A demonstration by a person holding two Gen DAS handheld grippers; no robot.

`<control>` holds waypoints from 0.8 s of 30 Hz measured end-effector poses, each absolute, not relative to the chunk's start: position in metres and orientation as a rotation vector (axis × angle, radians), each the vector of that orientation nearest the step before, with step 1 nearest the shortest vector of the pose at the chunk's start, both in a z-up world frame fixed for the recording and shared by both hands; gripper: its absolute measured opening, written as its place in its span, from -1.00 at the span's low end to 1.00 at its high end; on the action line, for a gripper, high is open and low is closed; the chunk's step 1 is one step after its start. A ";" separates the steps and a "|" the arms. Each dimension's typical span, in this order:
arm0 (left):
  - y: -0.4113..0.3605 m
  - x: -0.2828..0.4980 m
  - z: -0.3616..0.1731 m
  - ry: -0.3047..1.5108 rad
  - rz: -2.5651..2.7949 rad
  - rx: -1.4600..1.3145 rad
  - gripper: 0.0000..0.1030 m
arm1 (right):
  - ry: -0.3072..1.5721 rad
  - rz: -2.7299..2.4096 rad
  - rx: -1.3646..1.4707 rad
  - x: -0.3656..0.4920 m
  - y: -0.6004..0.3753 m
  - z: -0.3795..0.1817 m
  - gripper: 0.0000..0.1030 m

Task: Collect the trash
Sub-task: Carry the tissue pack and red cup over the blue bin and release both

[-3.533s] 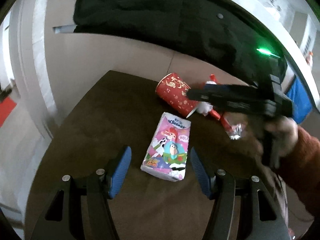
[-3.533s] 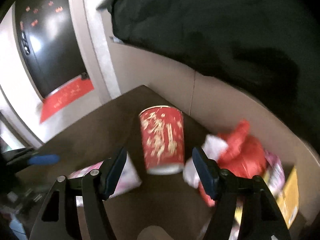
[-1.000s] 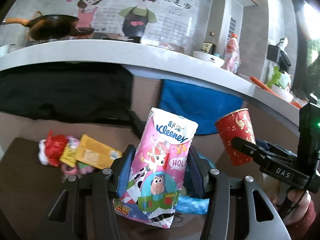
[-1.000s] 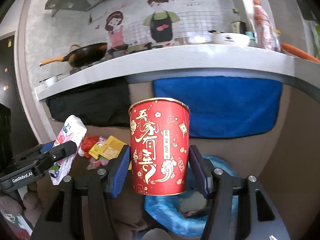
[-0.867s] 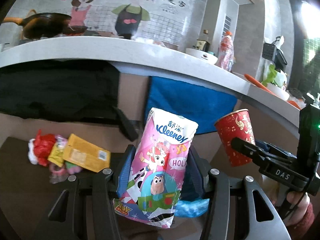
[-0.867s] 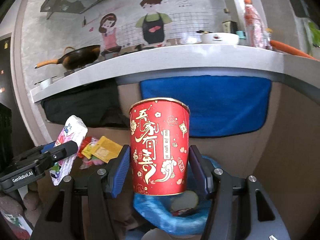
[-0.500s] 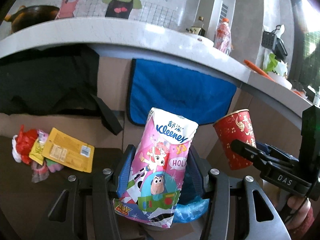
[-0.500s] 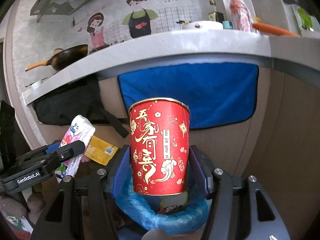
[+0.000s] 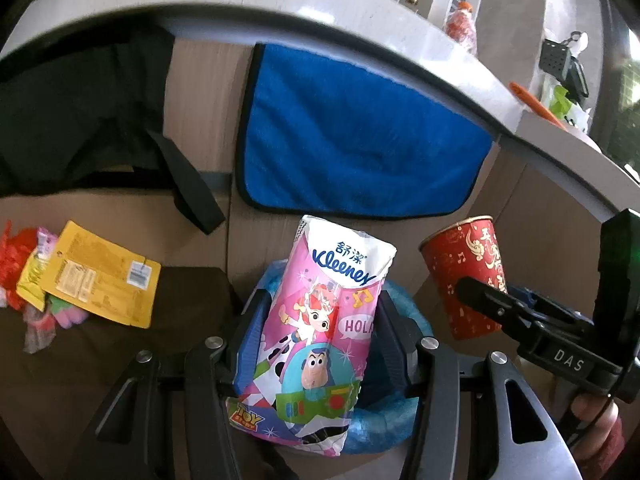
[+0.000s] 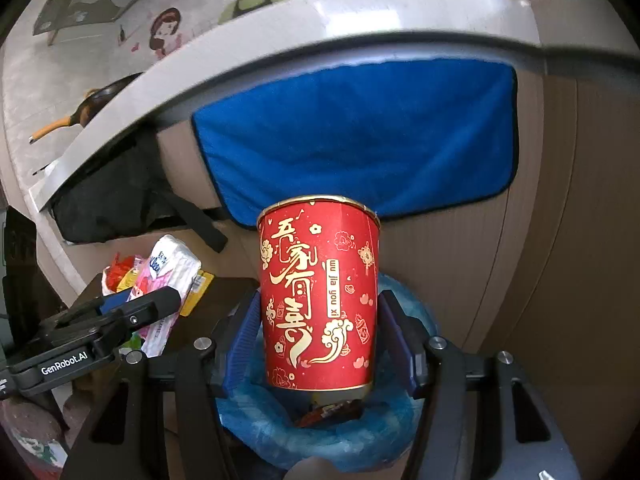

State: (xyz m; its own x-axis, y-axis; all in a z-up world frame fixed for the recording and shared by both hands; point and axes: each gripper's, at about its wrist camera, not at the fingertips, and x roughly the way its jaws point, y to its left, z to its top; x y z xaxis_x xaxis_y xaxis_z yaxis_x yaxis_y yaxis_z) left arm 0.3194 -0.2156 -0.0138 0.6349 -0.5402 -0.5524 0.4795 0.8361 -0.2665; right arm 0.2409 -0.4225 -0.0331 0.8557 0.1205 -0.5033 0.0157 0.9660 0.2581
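Observation:
My left gripper [image 9: 316,344] is shut on a pink Kleenex tissue pack [image 9: 320,336], held upright over the blue-lined trash bin [image 9: 380,420]. My right gripper [image 10: 318,340] is shut on a red paper cup [image 10: 318,300], held upright just above the same bin [image 10: 320,436], which holds dark wrappers. The cup also shows at the right of the left wrist view [image 9: 468,276]. The tissue pack shows at the left of the right wrist view [image 10: 168,280].
A yellow packet [image 9: 100,280] and red and pink wrappers [image 9: 24,264] lie on the dark brown table [image 9: 80,360] at left. A blue towel [image 9: 352,144] and a black cloth [image 9: 80,112] hang from the counter edge behind.
Both grippers have picked their items off the table, swung right and tilted down over the blue-lined bin. The table's trash pile has slid to the left of the views.

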 end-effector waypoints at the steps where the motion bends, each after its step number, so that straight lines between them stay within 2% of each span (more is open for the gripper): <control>1: -0.216 0.322 -0.016 0.670 -0.583 -0.099 0.02 | 0.549 0.055 0.265 0.243 -0.424 -0.036 0.09; 16: -0.231 0.356 -0.053 0.773 -0.621 -0.145 0.03 | 0.608 0.045 0.303 0.266 -0.433 -0.064 0.12; 17: -0.231 0.360 -0.054 0.772 -0.643 -0.158 0.05 | 0.607 0.041 0.307 0.267 -0.434 -0.065 0.14; 20: -0.231 0.369 -0.058 0.802 -0.681 -0.189 0.15 | 0.606 0.033 0.305 0.268 -0.434 -0.068 0.38; 24: -0.223 0.376 -0.055 0.810 -0.695 -0.228 0.33 | 0.604 0.034 0.301 0.264 -0.435 -0.068 0.39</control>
State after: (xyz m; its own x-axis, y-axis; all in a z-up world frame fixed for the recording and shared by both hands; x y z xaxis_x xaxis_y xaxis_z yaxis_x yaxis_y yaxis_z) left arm 0.3756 -0.2231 -0.0550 0.4844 -0.6487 -0.5870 0.4818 0.7578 -0.4400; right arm 0.2643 -0.4346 -0.0681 0.8237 0.1190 -0.5545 0.0561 0.9558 0.2885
